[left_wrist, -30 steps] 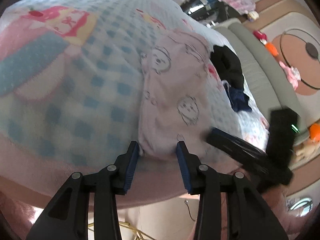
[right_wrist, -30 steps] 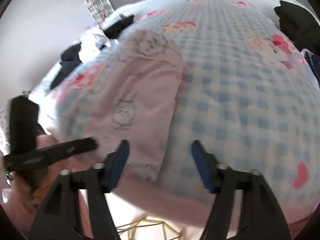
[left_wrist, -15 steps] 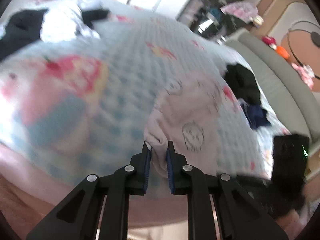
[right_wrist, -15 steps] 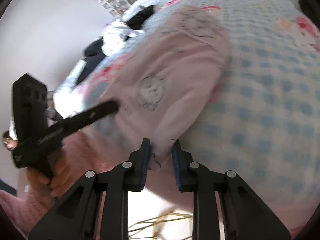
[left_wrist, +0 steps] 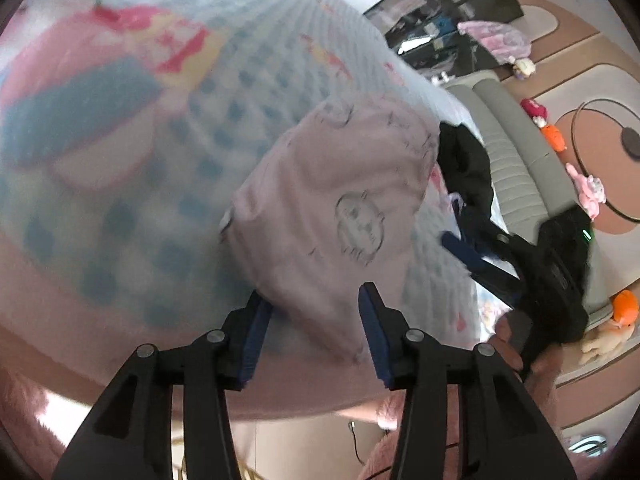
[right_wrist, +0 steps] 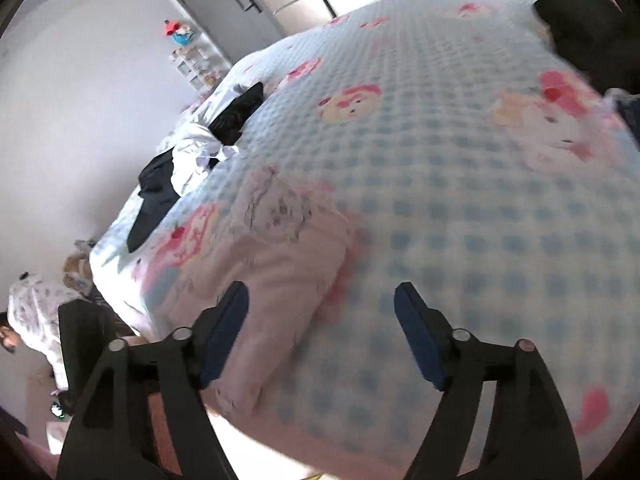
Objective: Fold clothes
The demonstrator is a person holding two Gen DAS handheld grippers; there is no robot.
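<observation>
A pale pink garment (left_wrist: 340, 200) printed with cartoon faces lies folded on the checked blue and white bedspread (left_wrist: 168, 152), near the bed's front edge. My left gripper (left_wrist: 314, 320) straddles the garment's near corner. Its jaws are opening and the pads stand off the cloth. In the right wrist view the garment (right_wrist: 280, 264) lies left of centre. My right gripper (right_wrist: 320, 320) is wide open, still opening, over the garment's right edge, with nothing pinched. The right gripper's black body (left_wrist: 560, 272) shows in the left wrist view, held in a hand.
A black and dark blue clothes heap (left_wrist: 468, 168) lies beyond the garment by a grey padded bench (left_wrist: 516, 160). Black and white clothes (right_wrist: 192, 164) sit at the bed's far left, another black garment (right_wrist: 580, 28) far right. Toys lie on the floor. A person (right_wrist: 32, 312) stands at the left edge.
Half a second ago both grippers were shut on the garment's near edge. Both have since let go and spread apart, and the garment lies folded shorter on the bed.
</observation>
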